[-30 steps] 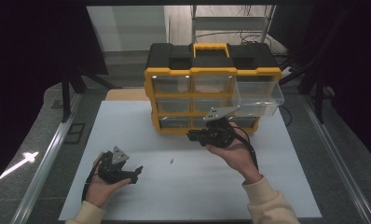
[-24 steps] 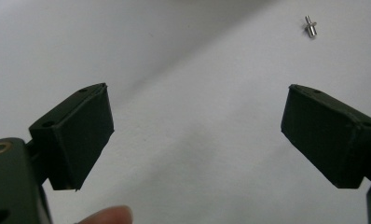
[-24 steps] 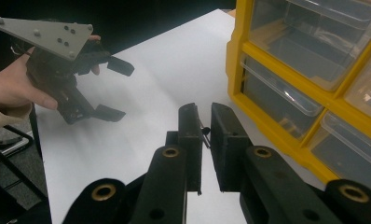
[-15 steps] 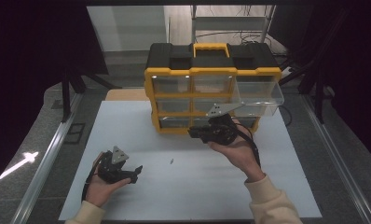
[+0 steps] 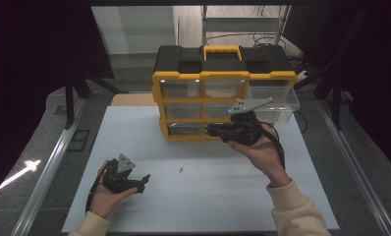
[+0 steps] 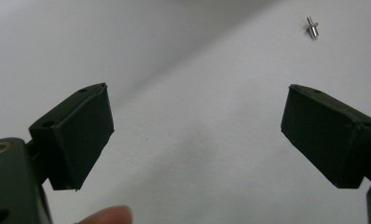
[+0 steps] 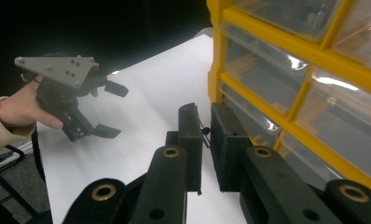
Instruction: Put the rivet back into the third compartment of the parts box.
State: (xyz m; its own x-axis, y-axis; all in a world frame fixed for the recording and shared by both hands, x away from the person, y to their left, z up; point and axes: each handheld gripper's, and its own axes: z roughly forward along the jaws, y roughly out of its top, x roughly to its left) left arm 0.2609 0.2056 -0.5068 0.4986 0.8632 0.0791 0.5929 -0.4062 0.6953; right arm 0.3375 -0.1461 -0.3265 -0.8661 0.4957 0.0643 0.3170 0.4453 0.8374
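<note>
On the white counter (image 5: 203,196) stands a yellow-and-black drawer cabinet (image 5: 224,93) with clear drawers, its upper right drawer (image 5: 274,96) pulled out toward the person. The right gripper (image 5: 212,131) is held just in front of the cabinet's lower row of drawers, pointing toward the left side of the high view, the person's right hand (image 5: 260,150) under it. In the right gripper view its two black fingers (image 7: 190,130) are drawn nearly together and pinch a small dark pin-like part (image 7: 204,132) between their pads, close beside the yellow frame of the cabinet (image 7: 286,60); what exactly that part is cannot be told, as it is tiny and mostly hidden. The left gripper (image 5: 139,181) rests low on the near left part of the counter, well apart from the cabinet, in the person's left hand (image 5: 107,194). Its fingers (image 6: 76,133) are spread wide and grasp nothing, with bare white surface between them. A small metal pin (image 6: 312,28) lies loose on the counter beyond the left gripper's fingers; in the high view it shows as a small speck (image 5: 181,170) between the two hands, touched by neither gripper.
</note>
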